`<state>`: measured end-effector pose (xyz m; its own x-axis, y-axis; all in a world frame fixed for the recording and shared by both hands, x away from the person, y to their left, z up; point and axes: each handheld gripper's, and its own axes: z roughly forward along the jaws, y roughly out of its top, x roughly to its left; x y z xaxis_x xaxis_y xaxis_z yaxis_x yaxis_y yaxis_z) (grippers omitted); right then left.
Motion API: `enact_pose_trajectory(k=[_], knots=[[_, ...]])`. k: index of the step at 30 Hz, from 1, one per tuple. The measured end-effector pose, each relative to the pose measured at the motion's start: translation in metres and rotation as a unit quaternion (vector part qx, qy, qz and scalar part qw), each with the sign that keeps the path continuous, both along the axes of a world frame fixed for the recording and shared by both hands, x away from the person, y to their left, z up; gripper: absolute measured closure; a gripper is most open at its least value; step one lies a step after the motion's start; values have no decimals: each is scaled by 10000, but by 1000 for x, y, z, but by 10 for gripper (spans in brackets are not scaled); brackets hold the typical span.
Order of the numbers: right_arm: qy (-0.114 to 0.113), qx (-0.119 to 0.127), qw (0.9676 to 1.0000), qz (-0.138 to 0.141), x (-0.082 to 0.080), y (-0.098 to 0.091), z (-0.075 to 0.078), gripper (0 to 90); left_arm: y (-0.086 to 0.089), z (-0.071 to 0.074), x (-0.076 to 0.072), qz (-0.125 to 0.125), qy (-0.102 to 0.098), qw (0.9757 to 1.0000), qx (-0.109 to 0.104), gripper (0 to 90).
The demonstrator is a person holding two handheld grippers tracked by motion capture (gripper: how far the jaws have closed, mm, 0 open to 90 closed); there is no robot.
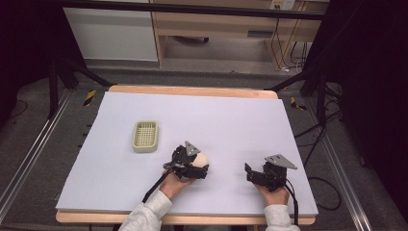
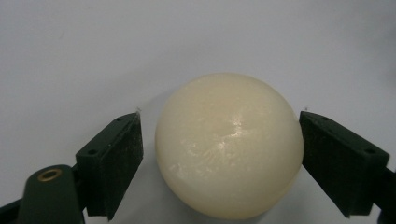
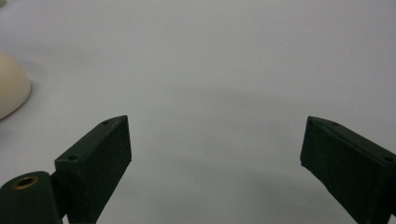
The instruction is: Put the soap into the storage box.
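1. Your left gripper (image 2: 219, 144) stands open around the cream ball (image 2: 229, 144). In the left gripper view one jaw sits at, or all but at, the ball's side; the other shows a clear gap. No squeeze visible yet.
2. The ball rests on the pale worktop (image 1: 231, 120), near the front edge and a little left of centre in the high view, partly under your left gripper (image 1: 199, 166).
3. Your right gripper (image 1: 250, 173) is open and empty, low over bare worktop to the right, well apart from the ball. The ball's edge (image 3: 11, 88) shows at the far left of the right gripper view.
4. The green basket (image 1: 145, 135) lies on the worktop to the left of the ball and farther back, apart from it. Looks empty; the mesh floor shows.
5. Judgement: the step in hand is the pick-up, at the closing stage. The basket is the likely destination.
6. Next move calls for closing evenly on the ball's widest girth. It is round and smooth, so an off-centre pinch may squirt it out. Close slowly, confirm both pads bear, then lift.
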<state>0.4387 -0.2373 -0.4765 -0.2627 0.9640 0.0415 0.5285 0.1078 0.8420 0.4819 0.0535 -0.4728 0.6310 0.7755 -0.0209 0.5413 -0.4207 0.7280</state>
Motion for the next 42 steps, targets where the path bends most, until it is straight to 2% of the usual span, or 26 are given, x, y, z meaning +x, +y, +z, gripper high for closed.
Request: enact_pose_trajectory(k=[17, 38, 42], knots=[[11, 1, 10000, -2, 0, 0, 0, 91, -3, -4, 1, -1, 118, 9999, -2, 231], [2, 16, 10000, -11, 0, 0, 0, 91, -4, -4, 0, 32, 109, 9999, 56, 239], [-1, 12, 10000, -10, 0, 0, 0, 91, -3, -3, 0, 45, 116, 9998, 126, 239]])
